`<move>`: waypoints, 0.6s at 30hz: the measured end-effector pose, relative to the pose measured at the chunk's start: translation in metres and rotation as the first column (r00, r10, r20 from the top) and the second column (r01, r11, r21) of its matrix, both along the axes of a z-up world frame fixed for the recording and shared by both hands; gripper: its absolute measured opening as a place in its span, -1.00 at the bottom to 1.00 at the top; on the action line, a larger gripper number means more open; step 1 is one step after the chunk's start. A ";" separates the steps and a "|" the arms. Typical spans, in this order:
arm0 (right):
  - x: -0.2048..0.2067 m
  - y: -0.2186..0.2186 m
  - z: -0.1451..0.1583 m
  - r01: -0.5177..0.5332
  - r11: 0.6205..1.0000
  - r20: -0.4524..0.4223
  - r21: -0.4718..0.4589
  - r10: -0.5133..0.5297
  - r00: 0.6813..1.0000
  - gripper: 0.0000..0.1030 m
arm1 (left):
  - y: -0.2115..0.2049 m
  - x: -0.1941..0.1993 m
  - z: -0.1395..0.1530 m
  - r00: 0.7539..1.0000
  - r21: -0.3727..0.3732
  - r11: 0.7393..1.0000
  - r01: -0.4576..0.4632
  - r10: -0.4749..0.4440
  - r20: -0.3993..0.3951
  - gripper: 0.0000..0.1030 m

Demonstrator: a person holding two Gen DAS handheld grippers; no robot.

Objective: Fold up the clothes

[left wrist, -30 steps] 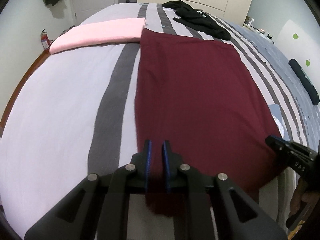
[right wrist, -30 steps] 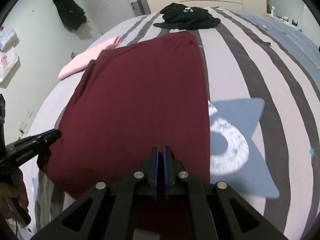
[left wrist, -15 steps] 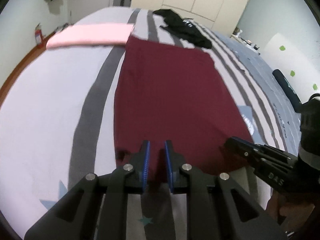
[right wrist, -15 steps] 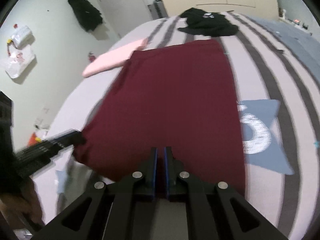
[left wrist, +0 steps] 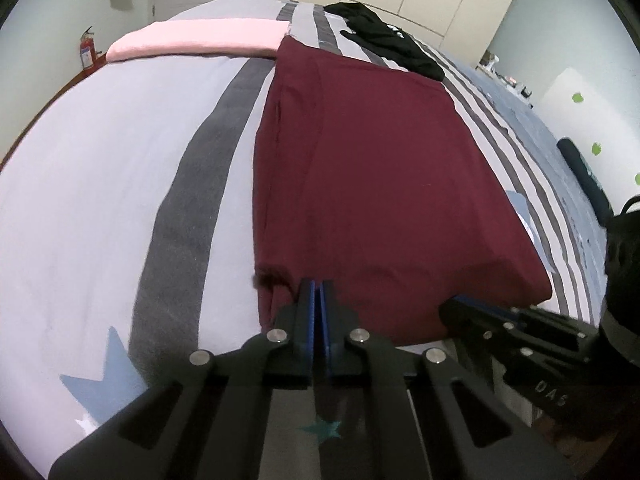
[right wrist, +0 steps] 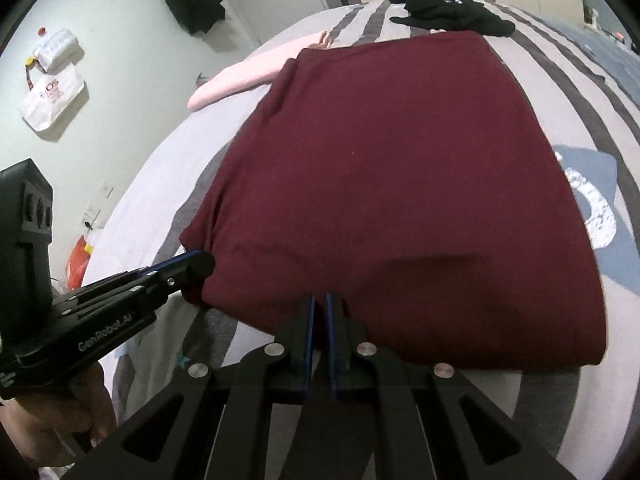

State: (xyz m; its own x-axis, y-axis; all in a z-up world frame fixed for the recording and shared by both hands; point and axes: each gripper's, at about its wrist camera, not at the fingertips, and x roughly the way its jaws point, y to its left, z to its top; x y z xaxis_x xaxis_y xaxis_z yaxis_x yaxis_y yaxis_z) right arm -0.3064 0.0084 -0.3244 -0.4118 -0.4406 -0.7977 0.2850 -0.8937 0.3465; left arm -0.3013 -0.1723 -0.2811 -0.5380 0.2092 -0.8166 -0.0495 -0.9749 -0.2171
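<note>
1. So, your left gripper (left wrist: pixel 319 292) pinched the near left corner of the dark red cloth (left wrist: pixel 380 168) on the bed (left wrist: pixel 100 168).
2. Your right gripper (right wrist: pixel 319 308) pinched the near right edge.
3. If one pinch was weak, that corner could have slipped and made a crooked fold.

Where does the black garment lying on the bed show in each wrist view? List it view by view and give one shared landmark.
Left wrist view: black garment at top centre-right, just beyond the far edge of the maroon cloth.
Right wrist view: black garment at top right of centre, again past the maroon cloth's far edge.
Shared landmark: the pink folded cloth left of the maroon cloth.
</note>
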 end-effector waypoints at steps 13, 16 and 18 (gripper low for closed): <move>-0.011 0.061 0.003 0.150 0.986 -0.035 0.075 -0.147 0.988 -0.89 | -0.022 0.000 -0.022 0.999 -0.025 0.999 -0.048 0.048 0.023 -0.93; -0.010 0.065 -0.006 0.143 0.987 -0.034 0.079 -0.140 0.990 -0.89 | -0.023 0.000 -0.017 0.998 -0.019 0.998 -0.052 0.053 0.033 -0.93; -0.011 0.067 -0.007 0.148 0.987 -0.027 0.070 -0.146 0.989 -0.89 | -0.024 -0.001 -0.009 0.998 -0.013 0.998 -0.059 0.059 0.034 -0.93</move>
State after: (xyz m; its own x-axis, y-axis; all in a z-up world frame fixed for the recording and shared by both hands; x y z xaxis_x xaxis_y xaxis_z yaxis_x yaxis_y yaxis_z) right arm -0.3173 0.0758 -0.3315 -0.4855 -0.3163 -0.8150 0.1557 -0.9486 0.2754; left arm -0.3025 -0.1963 -0.2905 -0.5210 0.1677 -0.8369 0.0154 -0.9785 -0.2056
